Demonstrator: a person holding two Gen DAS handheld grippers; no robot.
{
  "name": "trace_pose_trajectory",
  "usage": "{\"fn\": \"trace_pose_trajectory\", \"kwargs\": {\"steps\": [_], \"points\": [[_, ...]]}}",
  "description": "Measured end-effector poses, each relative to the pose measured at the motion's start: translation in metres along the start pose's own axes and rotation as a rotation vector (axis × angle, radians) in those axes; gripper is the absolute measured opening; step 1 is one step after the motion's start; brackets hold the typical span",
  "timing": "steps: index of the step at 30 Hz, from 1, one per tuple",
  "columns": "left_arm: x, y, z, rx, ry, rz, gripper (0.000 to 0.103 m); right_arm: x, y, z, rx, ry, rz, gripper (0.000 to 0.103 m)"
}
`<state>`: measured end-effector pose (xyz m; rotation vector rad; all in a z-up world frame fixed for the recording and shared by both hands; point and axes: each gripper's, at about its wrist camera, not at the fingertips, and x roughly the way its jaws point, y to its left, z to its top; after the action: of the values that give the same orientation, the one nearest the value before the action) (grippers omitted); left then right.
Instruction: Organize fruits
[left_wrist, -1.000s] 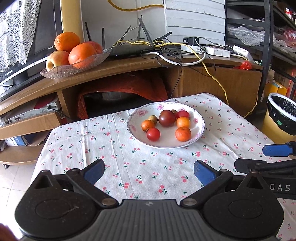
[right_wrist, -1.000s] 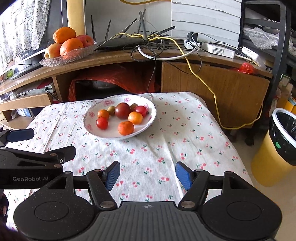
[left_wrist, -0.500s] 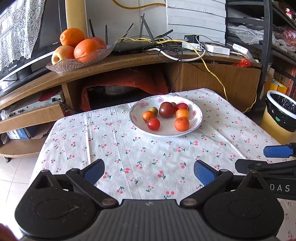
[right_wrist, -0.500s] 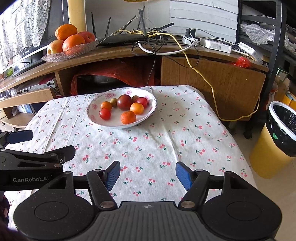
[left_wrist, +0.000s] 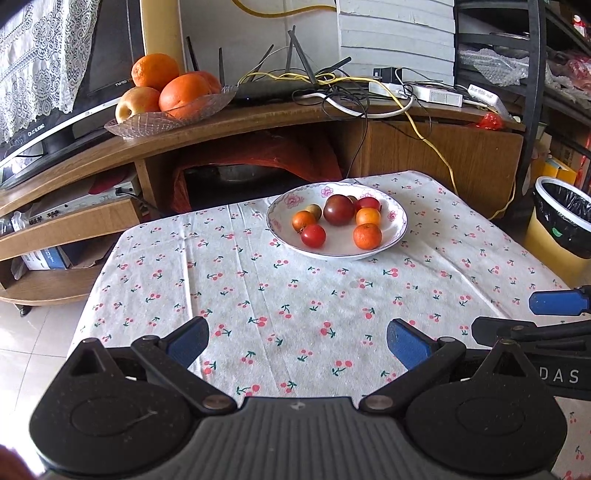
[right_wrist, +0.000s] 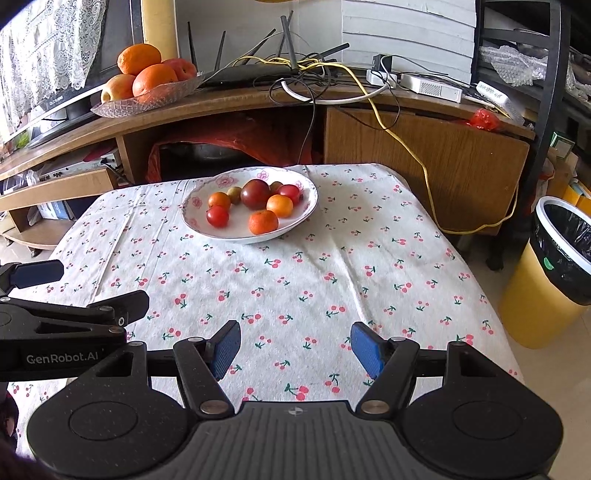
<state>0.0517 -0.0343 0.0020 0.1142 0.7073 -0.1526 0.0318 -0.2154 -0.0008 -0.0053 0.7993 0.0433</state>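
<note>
A white flowered plate (left_wrist: 397, 229) (right_wrist: 306, 206) sits at the far side of the table and holds several small fruits: a dark red tomato (left_wrist: 338, 209) (right_wrist: 255, 192), small red tomatoes (left_wrist: 313, 236) and small oranges (left_wrist: 367, 236) (right_wrist: 263, 222). My left gripper (left_wrist: 297, 341) is open and empty over the near part of the cloth. My right gripper (right_wrist: 294, 349) is open and empty, to the right of the left one. Both are well short of the plate.
A cherry-print cloth (left_wrist: 258, 288) covers the table. Behind it a wooden TV stand (left_wrist: 258, 114) carries a glass dish (left_wrist: 147, 123) of large oranges (left_wrist: 184, 94) and an apple, a router and tangled cables (left_wrist: 332, 85). A yellow bin (right_wrist: 554, 273) stands at the right.
Both grippers have drawn back and up from the plate, so it looks smaller and farther away. Both stay open and empty.
</note>
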Motion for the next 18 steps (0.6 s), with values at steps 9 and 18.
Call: {"fn": "trace_pose_trajectory", "kwargs": {"steps": [9,18], "points": [[-0.0056,-0.0006,-0.004,0.015,-0.008,0.005,0.103,-0.0048,0.0021,-0.0055,-0.001,0.002,-0.004,0.062],[-0.0074,-0.0012,-0.0055,0.022,-0.015,0.01,0.103,-0.0053,0.0029,-0.0073,-0.004,0.004,-0.005,0.062]]}}
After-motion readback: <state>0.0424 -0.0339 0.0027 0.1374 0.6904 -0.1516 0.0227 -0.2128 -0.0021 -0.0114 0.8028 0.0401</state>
